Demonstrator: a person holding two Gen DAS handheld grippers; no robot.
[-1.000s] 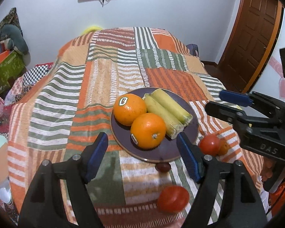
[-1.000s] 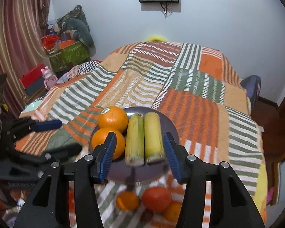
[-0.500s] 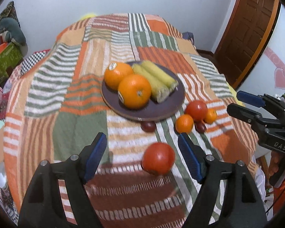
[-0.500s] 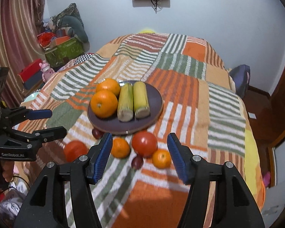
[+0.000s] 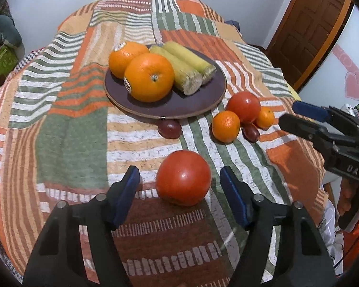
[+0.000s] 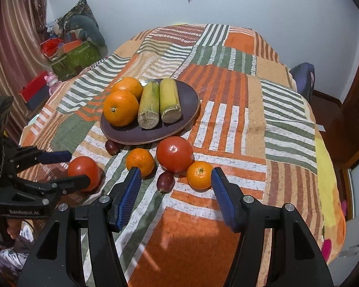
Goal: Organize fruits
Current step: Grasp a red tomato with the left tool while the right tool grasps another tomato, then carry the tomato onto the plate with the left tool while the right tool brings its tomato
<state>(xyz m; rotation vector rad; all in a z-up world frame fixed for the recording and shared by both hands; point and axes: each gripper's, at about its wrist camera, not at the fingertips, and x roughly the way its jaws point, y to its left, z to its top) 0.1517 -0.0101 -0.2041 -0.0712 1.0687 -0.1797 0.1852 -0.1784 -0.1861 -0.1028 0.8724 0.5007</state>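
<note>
A dark plate (image 5: 193,106) (image 6: 189,100) on the striped bedspread holds two big oranges (image 5: 149,80) (image 6: 120,107) and two yellow-green cane pieces (image 5: 186,70) (image 6: 160,101). My left gripper (image 5: 179,180) is open, its jaws on either side of a red tomato (image 5: 183,178) (image 6: 83,173) without touching it. A second tomato (image 5: 243,104) (image 6: 174,154), two small mandarins (image 5: 226,126) (image 6: 199,174) and small dark red fruits (image 5: 169,129) (image 6: 165,181) lie in front of the plate. My right gripper (image 6: 176,186) is open just before them.
The patchwork bedspread (image 6: 227,110) drops off at its edges. A green box and clutter (image 6: 71,55) stand at the left wall, a wooden door (image 5: 308,24) at the right. The right gripper shows in the left wrist view (image 5: 306,117).
Both grippers have pulled back from the plate and lowered. The left one has come down around the near tomato; the right one now faces the loose fruit group.
</note>
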